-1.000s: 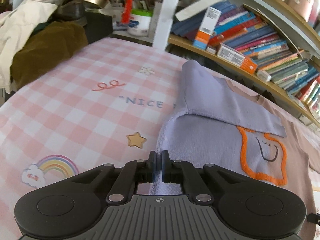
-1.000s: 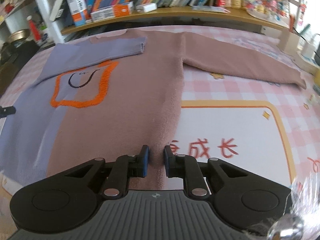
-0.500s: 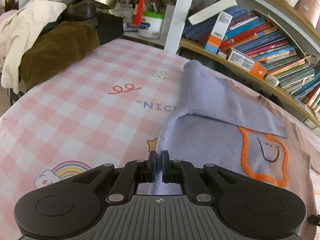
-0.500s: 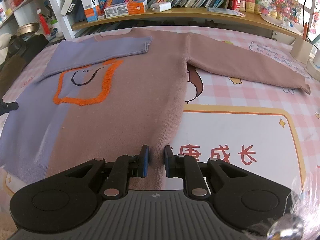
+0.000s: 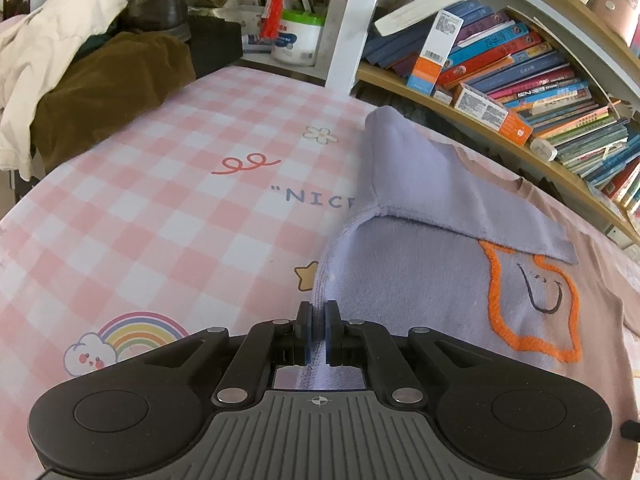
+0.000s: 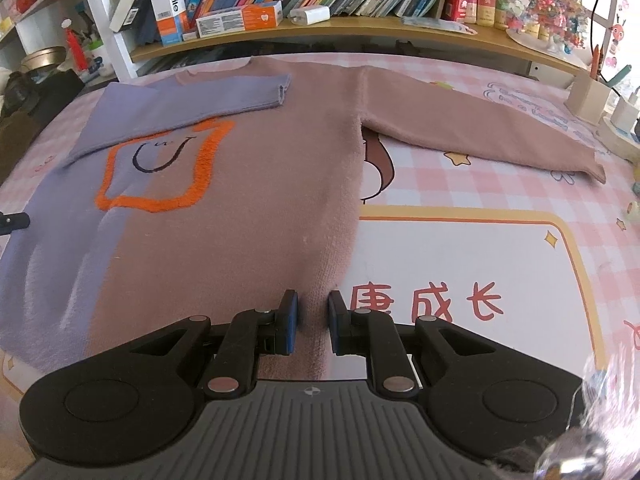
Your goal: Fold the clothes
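Pink checked cloth covers the desk, where a two-tone sweater lies flat with a bookshelf behind it. At the sweater's near hem, the left claw is pinched onto the lilac edge, its jaws nearly together with a strip of knit between them. The right claw straddles the mauve edge of the same hem; its jaws stand a little apart with fabric between them, and whether they press the knit cannot be told.

Beyond the left claw, the sweater's lilac sleeve is folded across the chest, its cuff lying over the top of an orange outline with a smiling face. Left of the sweater, the cloth shows a star partly under the sweater's edge, a rainbow with a cloud and the letters "NICE".

Beyond the right claw, the mauve sleeve stretches out to the sweater's right over the cloth. Red characters are printed just right of the sweater's hem.

Far left of the sweater, past the desk's edge, sits a heap of clothes with a brown shoe on top.
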